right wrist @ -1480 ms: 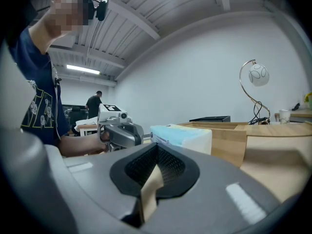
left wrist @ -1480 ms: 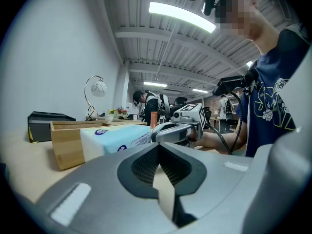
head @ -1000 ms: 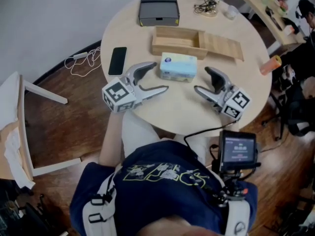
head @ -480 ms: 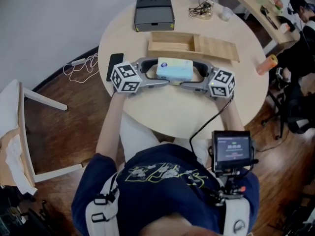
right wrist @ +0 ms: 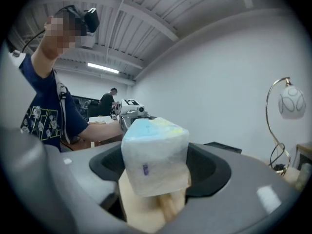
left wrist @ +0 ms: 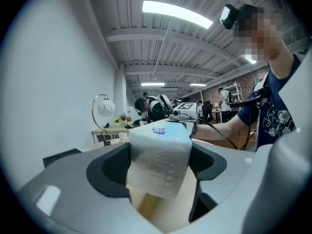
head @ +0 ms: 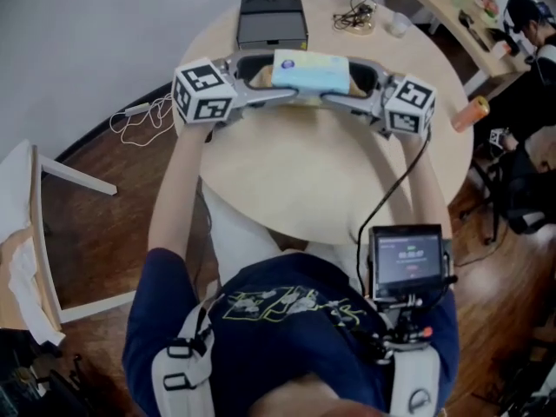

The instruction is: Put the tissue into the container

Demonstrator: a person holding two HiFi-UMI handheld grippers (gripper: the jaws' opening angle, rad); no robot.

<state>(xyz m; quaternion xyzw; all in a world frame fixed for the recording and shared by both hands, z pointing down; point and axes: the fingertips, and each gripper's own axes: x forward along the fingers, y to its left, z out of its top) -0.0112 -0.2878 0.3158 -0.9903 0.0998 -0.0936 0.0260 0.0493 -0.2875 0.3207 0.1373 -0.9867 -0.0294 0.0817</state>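
A second before, my left tongs (head: 282,75) and right tongs (head: 340,78) lay apart on either side of the tissue pack (head: 311,69), which rested on the table (head: 295,172) at mid frame. Since then both had just been closing, and each was clamped on one end of the pack. The pack had come off the table and hung between them at the upper middle of the frame, over the wooden container (head: 257,77).

Bright ceiling strip light (left wrist: 178,13), fisheye edges, soft near foreground
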